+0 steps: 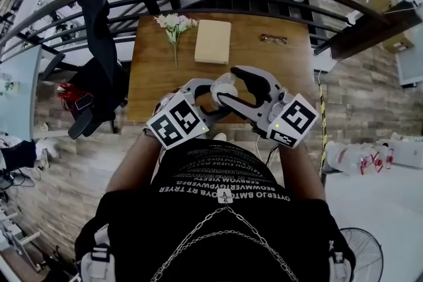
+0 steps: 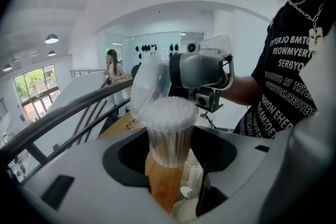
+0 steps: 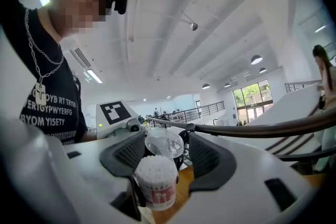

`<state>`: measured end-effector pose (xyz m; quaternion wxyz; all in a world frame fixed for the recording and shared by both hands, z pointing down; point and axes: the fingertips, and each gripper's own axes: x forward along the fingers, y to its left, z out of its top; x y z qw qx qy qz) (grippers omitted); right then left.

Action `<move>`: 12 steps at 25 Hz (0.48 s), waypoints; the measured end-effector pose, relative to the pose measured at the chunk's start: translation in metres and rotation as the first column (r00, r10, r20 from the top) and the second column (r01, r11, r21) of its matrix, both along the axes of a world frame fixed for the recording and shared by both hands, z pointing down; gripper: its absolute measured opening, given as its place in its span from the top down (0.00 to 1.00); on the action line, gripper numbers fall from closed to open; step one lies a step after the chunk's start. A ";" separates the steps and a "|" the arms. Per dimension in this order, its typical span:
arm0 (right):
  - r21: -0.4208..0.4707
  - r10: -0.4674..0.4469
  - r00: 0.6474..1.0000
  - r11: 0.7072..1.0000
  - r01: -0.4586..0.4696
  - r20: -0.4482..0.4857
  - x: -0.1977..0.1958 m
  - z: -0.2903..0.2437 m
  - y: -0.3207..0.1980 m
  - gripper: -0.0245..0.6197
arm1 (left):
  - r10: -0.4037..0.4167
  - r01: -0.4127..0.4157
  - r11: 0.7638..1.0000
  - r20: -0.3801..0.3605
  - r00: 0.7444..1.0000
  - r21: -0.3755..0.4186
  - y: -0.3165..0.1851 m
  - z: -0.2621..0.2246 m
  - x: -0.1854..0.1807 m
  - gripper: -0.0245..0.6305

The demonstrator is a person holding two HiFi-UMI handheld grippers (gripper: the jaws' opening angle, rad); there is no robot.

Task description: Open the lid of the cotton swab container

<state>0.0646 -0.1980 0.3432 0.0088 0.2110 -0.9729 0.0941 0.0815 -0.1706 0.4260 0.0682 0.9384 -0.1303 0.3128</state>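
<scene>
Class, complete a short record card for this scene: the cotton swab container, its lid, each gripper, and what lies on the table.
Container: clear round plastic container packed with white cotton swabs, held above the brown wooden table
Lid: clear plastic lid, tipped up, open
Left gripper: shut on the container's body
Right gripper: jaws apart either side of the lid, not pressing it
On table: pale flower sprig, beige book, dark-framed glasses
</scene>
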 end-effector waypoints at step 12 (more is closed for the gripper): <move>-0.053 0.095 0.995 0.994 -0.094 0.014 0.009 0.001 -0.024 0.59 | 0.040 -0.039 0.999 -0.035 0.999 0.023 0.016 -0.009 0.004 0.56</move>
